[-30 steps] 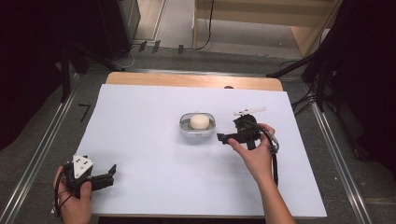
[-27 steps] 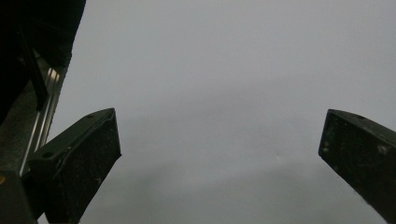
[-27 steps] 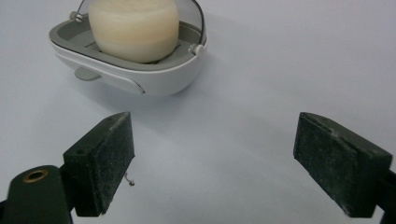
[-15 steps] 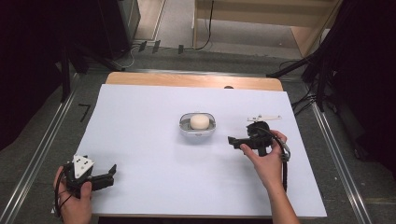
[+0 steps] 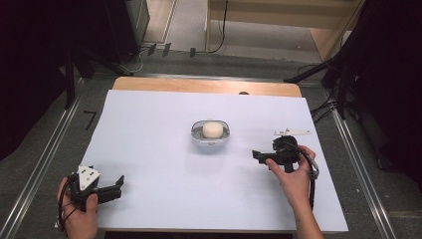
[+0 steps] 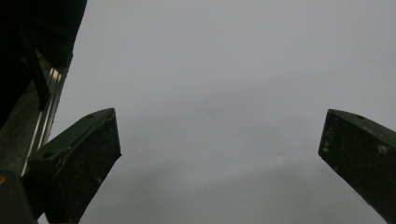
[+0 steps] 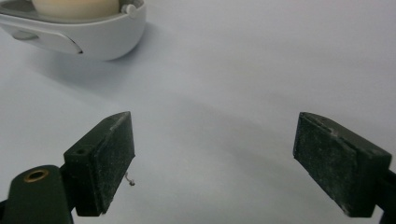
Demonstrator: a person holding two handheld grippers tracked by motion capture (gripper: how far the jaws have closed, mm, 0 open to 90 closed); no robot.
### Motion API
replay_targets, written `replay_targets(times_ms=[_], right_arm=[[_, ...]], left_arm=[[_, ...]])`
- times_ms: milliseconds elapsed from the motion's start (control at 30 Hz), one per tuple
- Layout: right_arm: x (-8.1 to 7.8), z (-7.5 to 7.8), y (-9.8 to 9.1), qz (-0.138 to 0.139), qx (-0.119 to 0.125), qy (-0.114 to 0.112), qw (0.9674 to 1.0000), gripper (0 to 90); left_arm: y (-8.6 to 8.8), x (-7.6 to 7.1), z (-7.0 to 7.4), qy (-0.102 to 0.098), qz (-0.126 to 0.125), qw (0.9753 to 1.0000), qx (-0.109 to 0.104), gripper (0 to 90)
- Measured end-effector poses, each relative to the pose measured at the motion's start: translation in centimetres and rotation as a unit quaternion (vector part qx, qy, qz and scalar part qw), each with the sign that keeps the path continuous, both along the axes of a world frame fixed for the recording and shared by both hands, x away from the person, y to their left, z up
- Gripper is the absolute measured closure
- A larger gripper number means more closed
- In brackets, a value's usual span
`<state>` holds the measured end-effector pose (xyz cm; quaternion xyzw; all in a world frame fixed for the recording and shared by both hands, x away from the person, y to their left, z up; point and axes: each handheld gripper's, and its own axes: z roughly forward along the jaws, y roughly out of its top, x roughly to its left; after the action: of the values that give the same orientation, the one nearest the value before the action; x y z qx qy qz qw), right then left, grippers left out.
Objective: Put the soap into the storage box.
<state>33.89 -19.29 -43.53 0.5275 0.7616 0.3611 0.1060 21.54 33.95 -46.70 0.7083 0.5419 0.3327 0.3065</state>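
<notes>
We see the white sheet [image 5: 164, 149] lit brightly and evenly from above, while everything beyond its edges falls into deep dark. The soap dish [image 5: 210, 133] casts only a faint, soft shadow beside itself. In the right gripper view the dish [image 7: 79, 32] looks slightly soft. The left gripper view is dim, grey and hazy.

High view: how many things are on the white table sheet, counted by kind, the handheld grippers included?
Grippers: 2, left gripper and right gripper
White dish: 1
Cream round piece in the dish: 1
Total: 4
</notes>
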Motion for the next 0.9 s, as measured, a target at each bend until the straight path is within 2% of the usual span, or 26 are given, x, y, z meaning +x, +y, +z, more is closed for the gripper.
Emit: replay_targets(times_ms=[133,300,900], right_arm=[[-0.4,-0.3,-0.3,-0.010,-0.017,-0.003,0.9998,13.4],[-0.8,-0.6,-1.1,-0.015,-0.007,-0.002,0.9999,13.4],[-2.4,-1.9,-4.3,-0.040,0.002,-0.005,0.9992,13.5]], left_arm=[[0.0,0.0,0.0,0.000,0.000,1.0000,0.000,0.0],[0.0,0.0,0.0,0.000,0.001,1.0000,0.000,0.0],[0.0,0.0,0.0,-0.001,0.002,1.0000,0.000,0.0]])
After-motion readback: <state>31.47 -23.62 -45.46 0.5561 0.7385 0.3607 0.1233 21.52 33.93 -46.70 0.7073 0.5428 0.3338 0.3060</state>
